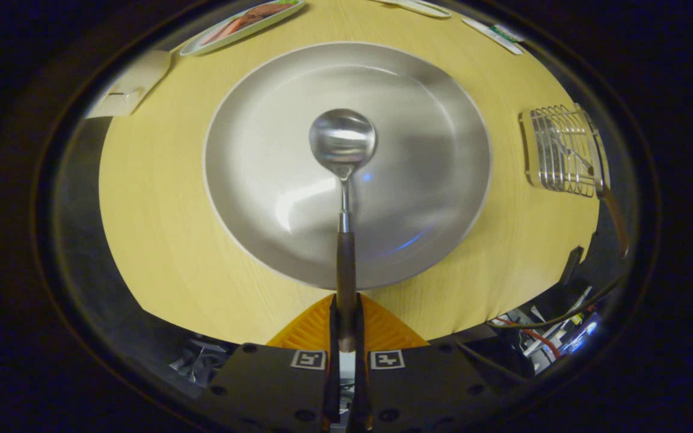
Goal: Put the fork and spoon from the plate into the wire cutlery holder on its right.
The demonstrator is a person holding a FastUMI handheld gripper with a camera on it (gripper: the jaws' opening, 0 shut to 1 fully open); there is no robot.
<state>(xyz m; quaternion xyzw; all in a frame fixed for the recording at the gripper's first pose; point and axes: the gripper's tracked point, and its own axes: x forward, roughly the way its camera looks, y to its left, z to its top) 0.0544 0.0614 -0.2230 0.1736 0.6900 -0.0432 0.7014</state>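
My gripper (pixel 346 316) is shut on the dark handle of the spoon (pixel 343 143). The spoon points straight ahead from the fingers, its shiny bowl hanging over the middle of the round grey plate (pixel 250 126). That plate lies on the pale wooden table (pixel 154 240). To the plate's right stands the wire cutlery holder (pixel 563 150), seen from above. A fork (pixel 608 204) rests in it, its brown handle sticking out toward the table's near edge.
Beyond the plate on the left lies a flat tray with a food picture (pixel 241 24) and a beige card (pixel 130 90). Small packets (pixel 494 33) lie at the far right. Cables and clutter (pixel 554 337) sit below the table's near right edge.
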